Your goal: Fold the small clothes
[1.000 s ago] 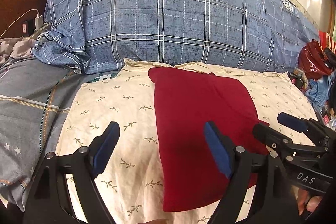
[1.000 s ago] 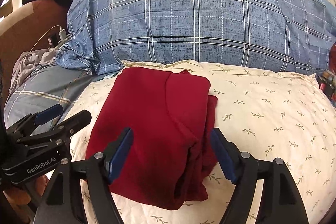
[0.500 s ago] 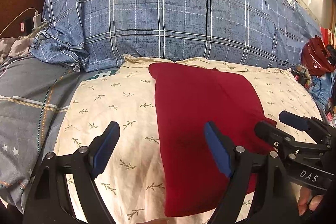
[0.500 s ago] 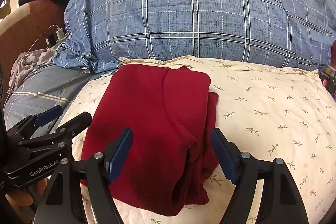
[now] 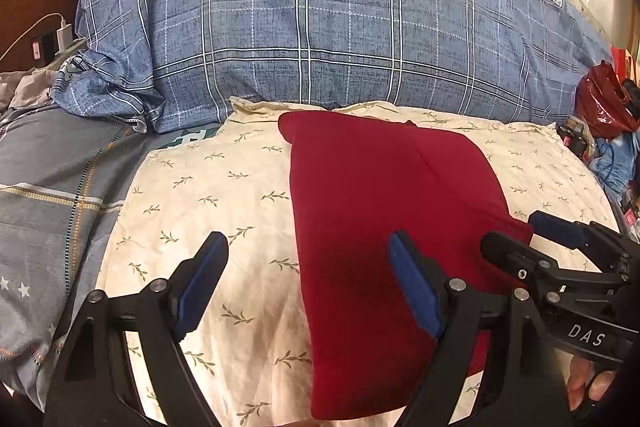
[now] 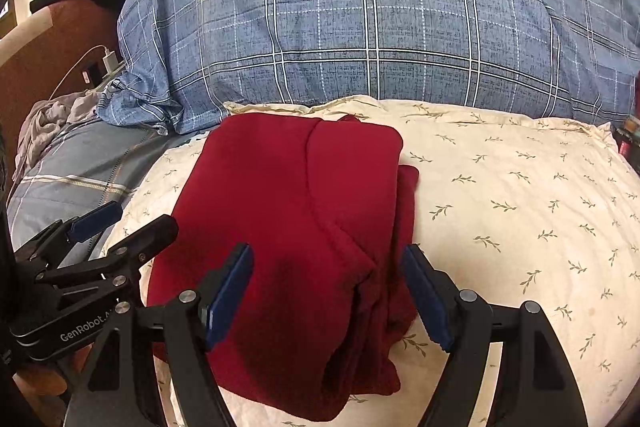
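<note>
A dark red garment lies folded into a long rectangle on a cream leaf-print pillow. In the right wrist view the red garment shows a folded flap on top and loose layered edges along its right side. My left gripper is open above the garment's near left edge, one finger over the pillow and one over the red cloth. My right gripper is open above the garment's near right part, holding nothing. Each gripper shows in the other's view: the right gripper and the left gripper.
A big blue plaid duvet is heaped behind the pillow. A grey striped sheet covers the bed at left. A charger and cable sit at the far left, and a red plastic bag with clutter lies at the right edge.
Both views have drifted only slightly. The garment lies as before and both grippers stay open.
</note>
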